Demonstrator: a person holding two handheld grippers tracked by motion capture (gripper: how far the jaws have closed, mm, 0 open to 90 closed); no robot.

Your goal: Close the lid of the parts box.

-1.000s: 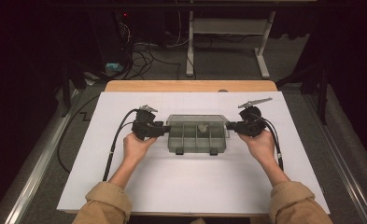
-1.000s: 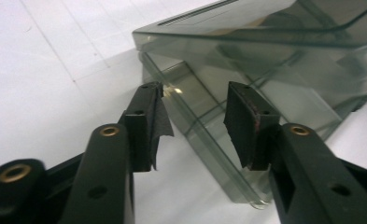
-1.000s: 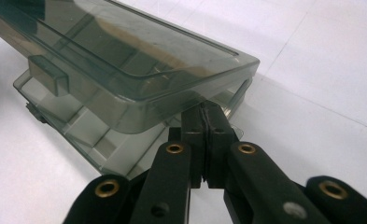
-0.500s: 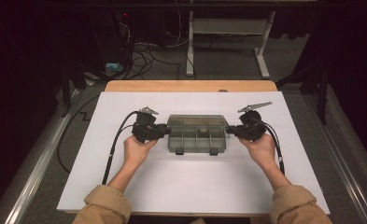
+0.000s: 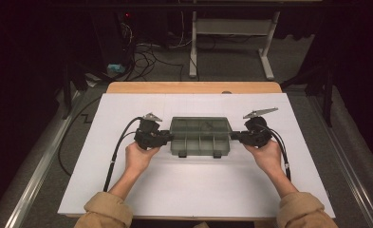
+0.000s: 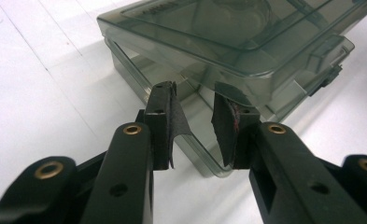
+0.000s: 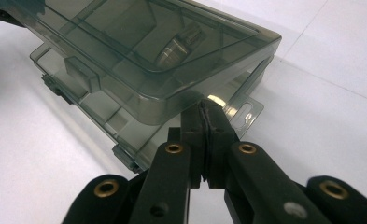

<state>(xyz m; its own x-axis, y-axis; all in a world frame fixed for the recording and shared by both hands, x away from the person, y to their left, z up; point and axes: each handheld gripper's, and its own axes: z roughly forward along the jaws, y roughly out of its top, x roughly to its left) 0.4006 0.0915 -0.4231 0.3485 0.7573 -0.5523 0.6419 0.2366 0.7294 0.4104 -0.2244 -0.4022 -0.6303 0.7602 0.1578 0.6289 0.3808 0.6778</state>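
A smoky clear compartment box (image 5: pixel 200 135) lies in the middle of the white sheet, its lid raised a little off the base. My left gripper (image 5: pixel 167 138) is at the box's left end. In the left gripper view its jaws have just been closing, with the base's end wall (image 6: pixel 195 149) between the pads (image 6: pixel 165 116) and a gap still showing, so the left gripper (image 6: pixel 197 93) is open. My right gripper (image 5: pixel 234 137) is at the right end. There the right gripper (image 7: pixel 208 109) is shut on the box's (image 7: pixel 139 56) end edge beside the hang tab (image 7: pixel 244 114).
The white sheet (image 5: pixel 198 190) covers a wooden table (image 5: pixel 193 87). A cable (image 5: pixel 117 147) trails back and left from the left gripper. A metallic round item (image 7: pixel 179 44) shows through the lid. Dark floor, loose cables and a desk frame (image 5: pixel 231 28) lie beyond the table.
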